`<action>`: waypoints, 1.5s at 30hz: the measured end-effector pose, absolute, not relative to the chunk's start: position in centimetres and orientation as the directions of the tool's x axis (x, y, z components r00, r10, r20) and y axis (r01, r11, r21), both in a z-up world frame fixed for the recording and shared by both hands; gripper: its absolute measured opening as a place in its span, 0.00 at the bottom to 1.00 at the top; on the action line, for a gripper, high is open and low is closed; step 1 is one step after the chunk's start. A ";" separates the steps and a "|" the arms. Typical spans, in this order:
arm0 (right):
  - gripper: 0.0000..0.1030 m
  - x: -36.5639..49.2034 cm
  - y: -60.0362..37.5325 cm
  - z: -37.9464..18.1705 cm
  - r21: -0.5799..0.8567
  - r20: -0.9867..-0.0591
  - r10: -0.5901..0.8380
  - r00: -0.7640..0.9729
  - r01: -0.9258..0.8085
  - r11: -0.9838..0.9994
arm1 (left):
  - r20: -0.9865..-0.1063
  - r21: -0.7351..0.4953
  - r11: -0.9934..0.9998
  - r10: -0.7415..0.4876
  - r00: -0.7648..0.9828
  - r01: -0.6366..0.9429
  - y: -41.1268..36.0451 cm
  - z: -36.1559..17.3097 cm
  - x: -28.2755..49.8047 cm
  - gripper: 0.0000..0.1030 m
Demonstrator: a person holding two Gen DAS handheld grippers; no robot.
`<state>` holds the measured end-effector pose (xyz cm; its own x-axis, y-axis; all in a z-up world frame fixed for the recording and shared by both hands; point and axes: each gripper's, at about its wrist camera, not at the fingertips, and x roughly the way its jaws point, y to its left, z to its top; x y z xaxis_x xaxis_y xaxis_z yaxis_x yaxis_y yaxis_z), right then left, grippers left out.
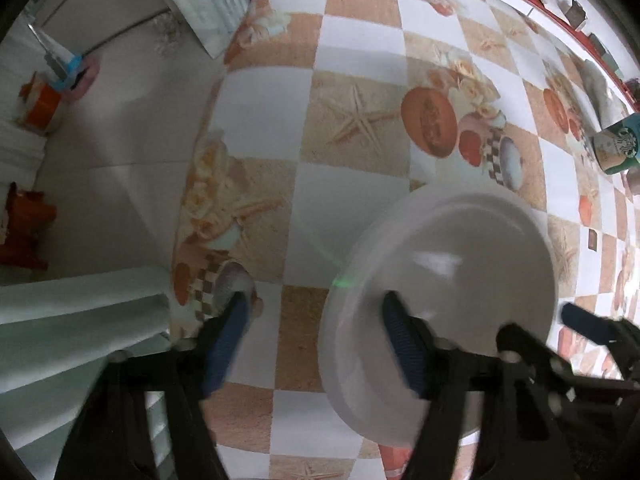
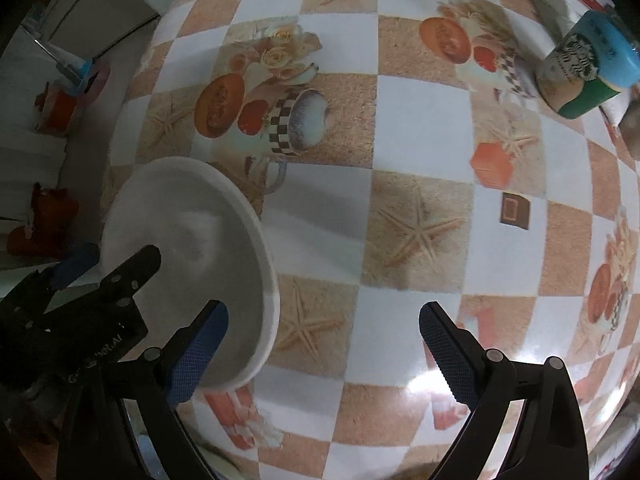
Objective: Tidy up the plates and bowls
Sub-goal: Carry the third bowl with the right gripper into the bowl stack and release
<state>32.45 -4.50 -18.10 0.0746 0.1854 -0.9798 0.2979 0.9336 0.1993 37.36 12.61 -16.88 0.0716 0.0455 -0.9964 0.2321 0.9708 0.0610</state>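
A white plate lies on the checkered tablecloth near the table's front; it also shows in the right wrist view at the lower left. My left gripper is open, its right finger over the plate's near rim and its left finger over the cloth beside the plate. My right gripper is open and empty, its left finger by the plate's near edge and its right finger over the bare cloth. The right gripper's fingers also show at the right in the left wrist view.
A Starbucks cup stands at the far right by a blue sponge. The table's left edge drops to a pale floor with orange items. A green cloth hangs at the lower left.
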 end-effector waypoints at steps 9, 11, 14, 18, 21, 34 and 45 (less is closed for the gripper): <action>0.18 31.6 -3.8 -18.6 0.331 -0.944 0.319 0.089 0.283 0.900 | -0.999 0.015 0.962 0.004 0.041 0.272 9.6 -17.2 35.8 0.28; 0.16 31.0 -4.0 -18.8 0.319 -0.948 0.310 0.077 0.281 0.905 | -1.000 0.016 0.957 0.008 0.028 0.289 8.6 -17.4 34.6 0.28; 0.16 29.2 -4.8 -18.9 0.317 -0.947 0.317 0.047 0.281 0.906 | -1.000 0.006 0.948 0.002 0.012 0.318 7.1 -17.4 32.3 0.28; 0.16 26.5 -6.5 -18.7 0.291 -0.954 0.300 0.010 0.278 0.915 | -1.000 0.001 0.930 0.003 -0.005 0.368 4.5 -17.7 28.8 0.28; 0.16 23.6 -8.0 -18.6 0.278 -0.955 0.296 -0.017 0.297 0.914 | -1.000 -0.002 0.910 0.006 -0.017 0.415 2.4 -17.7 25.7 0.28; 0.17 16.2 -11.0 -18.8 0.297 -0.943 0.330 -0.038 0.350 0.888 | -1.000 0.014 0.903 0.021 -0.012 0.430 0.0 -16.3 19.9 0.29; 0.20 9.5 -13.9 -14.4 0.337 -0.938 0.343 0.049 0.353 0.873 | -0.999 -0.002 0.858 -0.027 0.041 0.513 -0.9 -9.4 12.4 0.29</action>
<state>9.54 -13.89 -14.37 0.0491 0.3425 -0.9382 0.3530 0.8728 0.3371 12.35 -0.92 -9.43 0.0410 -0.0273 -0.9988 0.5135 0.8581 -0.0024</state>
